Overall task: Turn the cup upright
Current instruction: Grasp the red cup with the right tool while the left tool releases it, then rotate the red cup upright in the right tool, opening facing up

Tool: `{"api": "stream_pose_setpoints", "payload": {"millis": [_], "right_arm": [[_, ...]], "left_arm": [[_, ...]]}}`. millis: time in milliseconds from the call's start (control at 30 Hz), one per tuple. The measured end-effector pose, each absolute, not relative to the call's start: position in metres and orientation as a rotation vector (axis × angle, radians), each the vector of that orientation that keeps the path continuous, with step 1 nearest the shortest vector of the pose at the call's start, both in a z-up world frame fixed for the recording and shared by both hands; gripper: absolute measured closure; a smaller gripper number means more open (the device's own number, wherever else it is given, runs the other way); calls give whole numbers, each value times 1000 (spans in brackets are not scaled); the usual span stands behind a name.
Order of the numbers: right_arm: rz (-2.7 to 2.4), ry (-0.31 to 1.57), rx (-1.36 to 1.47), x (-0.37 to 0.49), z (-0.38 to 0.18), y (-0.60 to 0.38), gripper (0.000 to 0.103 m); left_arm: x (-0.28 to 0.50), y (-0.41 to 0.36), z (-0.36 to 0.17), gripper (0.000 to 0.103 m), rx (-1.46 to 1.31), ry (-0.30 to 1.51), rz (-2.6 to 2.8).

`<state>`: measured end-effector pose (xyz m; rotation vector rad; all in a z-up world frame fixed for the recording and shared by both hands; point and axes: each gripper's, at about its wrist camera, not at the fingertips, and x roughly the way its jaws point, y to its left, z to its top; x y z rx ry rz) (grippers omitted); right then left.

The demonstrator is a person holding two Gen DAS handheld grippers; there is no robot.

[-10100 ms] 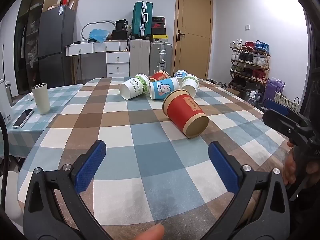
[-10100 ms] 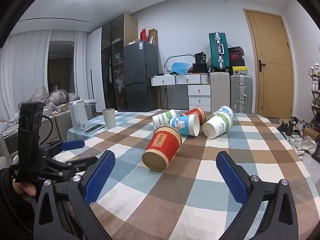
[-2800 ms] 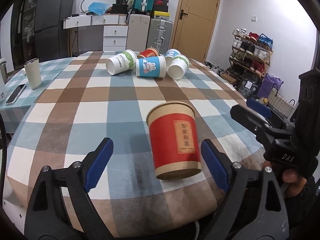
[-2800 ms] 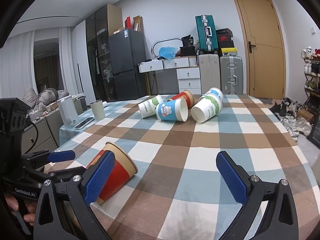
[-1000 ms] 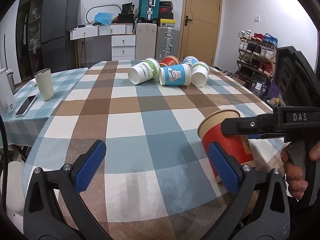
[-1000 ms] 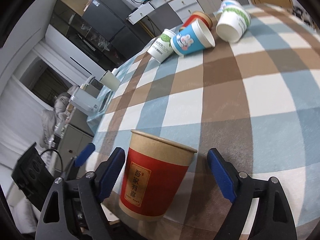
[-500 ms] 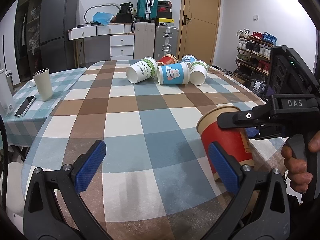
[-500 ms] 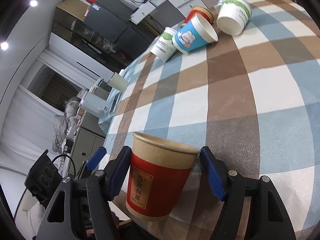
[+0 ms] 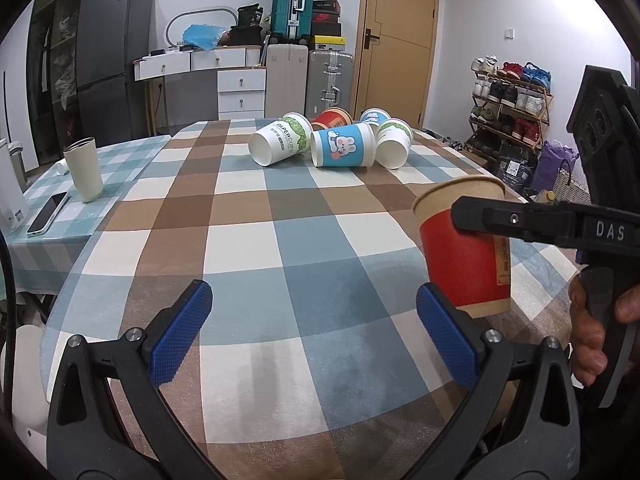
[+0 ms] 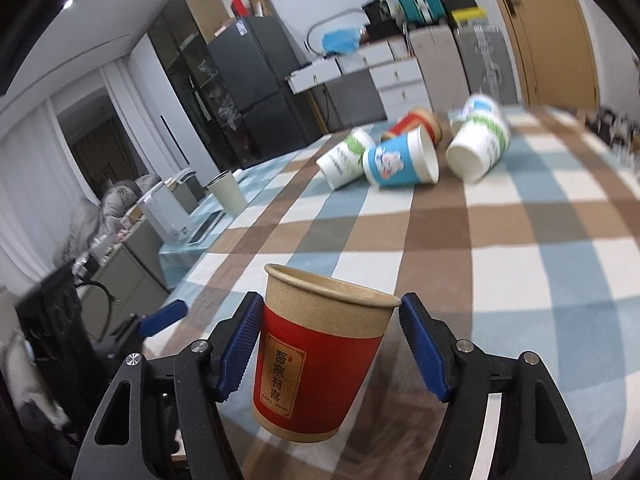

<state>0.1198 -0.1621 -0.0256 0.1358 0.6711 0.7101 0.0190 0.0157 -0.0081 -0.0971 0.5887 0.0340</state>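
Observation:
A red paper cup (image 10: 320, 356) with a brown rim is upright, mouth up, between the blue pads of my right gripper (image 10: 332, 346), which is shut on it near the table's front edge. Whether its base touches the cloth is unclear. In the left wrist view the same cup (image 9: 464, 248) stands at the right, with the right gripper's black finger across it. My left gripper (image 9: 312, 336) is open and empty over the checked tablecloth (image 9: 248, 248), to the left of the cup.
Several paper cups lie on their sides at the table's far end: a white one (image 9: 280, 144), a blue one (image 9: 344, 148), another white one (image 9: 394, 148). A cream tumbler (image 9: 84, 168) and a phone (image 9: 48, 212) sit on a side table at the left.
My right gripper's pads have closed in on the red cup, and the right wrist view has swung to a more level angle. The left gripper has barely moved.

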Motion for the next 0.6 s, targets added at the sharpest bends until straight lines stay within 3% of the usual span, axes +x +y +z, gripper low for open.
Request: {"api": "stream_pose_setpoints", "payload": {"millis": [600], "right_arm": [[588, 411, -139, 95, -19, -126, 32]], "left_arm": [[19, 11, -9, 1, -98, 590, 34]]}}
